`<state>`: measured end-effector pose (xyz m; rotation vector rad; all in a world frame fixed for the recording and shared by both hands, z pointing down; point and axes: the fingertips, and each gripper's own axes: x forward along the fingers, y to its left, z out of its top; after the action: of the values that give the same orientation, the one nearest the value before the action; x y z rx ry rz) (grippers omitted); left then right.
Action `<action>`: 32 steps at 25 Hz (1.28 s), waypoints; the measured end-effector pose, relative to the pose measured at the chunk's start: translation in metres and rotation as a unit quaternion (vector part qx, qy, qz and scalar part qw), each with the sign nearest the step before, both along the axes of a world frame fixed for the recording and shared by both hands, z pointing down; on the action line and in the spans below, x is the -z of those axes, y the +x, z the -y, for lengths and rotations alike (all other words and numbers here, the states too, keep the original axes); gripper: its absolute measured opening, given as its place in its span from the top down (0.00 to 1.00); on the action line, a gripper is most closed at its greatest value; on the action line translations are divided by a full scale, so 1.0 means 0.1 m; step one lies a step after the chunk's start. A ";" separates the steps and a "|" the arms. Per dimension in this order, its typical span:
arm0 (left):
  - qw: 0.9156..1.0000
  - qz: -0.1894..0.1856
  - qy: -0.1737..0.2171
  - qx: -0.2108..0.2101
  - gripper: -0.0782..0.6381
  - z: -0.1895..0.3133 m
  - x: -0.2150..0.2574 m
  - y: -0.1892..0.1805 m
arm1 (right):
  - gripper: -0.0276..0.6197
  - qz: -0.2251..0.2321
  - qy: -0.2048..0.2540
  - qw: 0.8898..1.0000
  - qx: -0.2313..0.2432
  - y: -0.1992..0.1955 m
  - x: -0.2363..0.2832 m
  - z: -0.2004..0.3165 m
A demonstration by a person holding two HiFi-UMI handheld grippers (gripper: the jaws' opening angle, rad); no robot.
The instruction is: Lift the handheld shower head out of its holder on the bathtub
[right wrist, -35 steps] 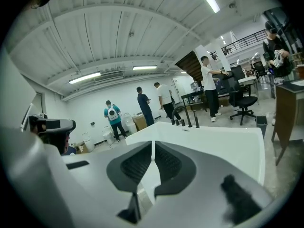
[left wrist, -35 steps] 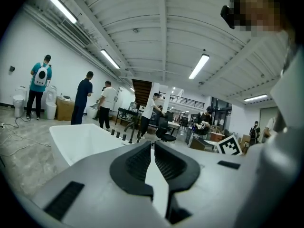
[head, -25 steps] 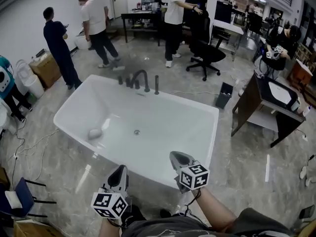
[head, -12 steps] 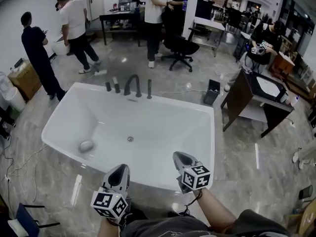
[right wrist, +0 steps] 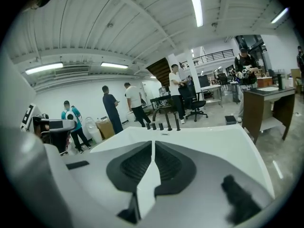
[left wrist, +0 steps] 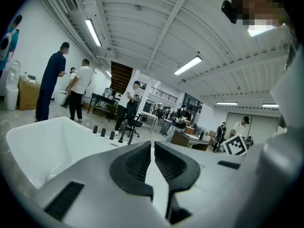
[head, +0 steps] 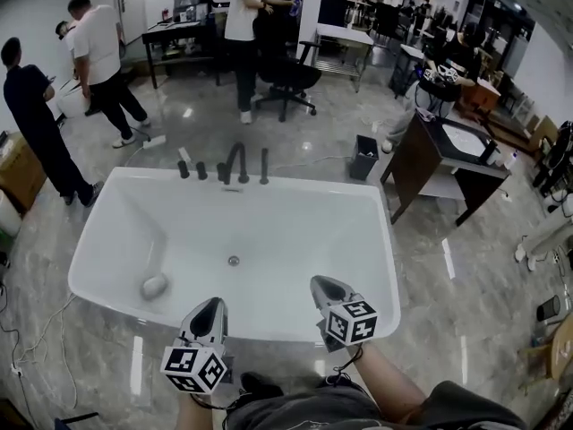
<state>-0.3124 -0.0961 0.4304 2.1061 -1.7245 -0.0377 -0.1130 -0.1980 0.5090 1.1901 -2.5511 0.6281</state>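
A white bathtub (head: 385,267) fills the middle of the head view. On its far rim stands a row of black fittings: small knobs, a curved spout (head: 237,161) and an upright stick, the handheld shower head (head: 264,166), in its holder. That shower head (right wrist: 177,121) also stands far off in the right gripper view, and the same fittings (left wrist: 122,136) show in the left gripper view. My left gripper (head: 215,305) and right gripper (head: 315,282) hover over the near rim, a full tub length from the fittings. Both are shut and empty.
A grey rounded lump (head: 154,285) lies in the tub near its left end, and the drain (head: 234,261) sits mid-floor. Right of the tub stand a dark wooden desk (head: 421,164) and a black bin (head: 363,158). Several people and an office chair (head: 286,74) are beyond the far rim.
The tub has swung squarer and slid down the head view, so the near rim is closer under both grippers. Both grippers have stayed shut.
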 end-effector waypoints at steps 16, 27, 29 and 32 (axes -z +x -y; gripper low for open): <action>0.998 -0.019 -0.022 -0.060 0.84 0.35 -0.29 -0.55 | 0.91 -0.038 -0.006 0.999 -0.034 -0.54 -0.16 -0.14; 0.999 -0.010 -0.032 -0.039 0.84 1.05 -0.30 -0.73 | 0.91 -0.022 0.005 0.999 -0.048 -0.66 -0.22 1.00; 0.999 -0.009 -0.035 -0.038 0.84 1.26 -0.32 -0.74 | 0.91 -0.021 0.010 0.999 -0.047 -0.68 -0.22 1.24; 0.998 -0.006 -0.042 -0.038 0.84 1.60 -0.37 -0.73 | 0.91 -0.019 0.010 0.999 -0.044 -0.69 -0.25 1.60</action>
<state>-0.3853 -0.2559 0.4675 2.1040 -1.6080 0.0424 -0.1825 -0.3580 0.5340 1.3144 -2.4899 0.5951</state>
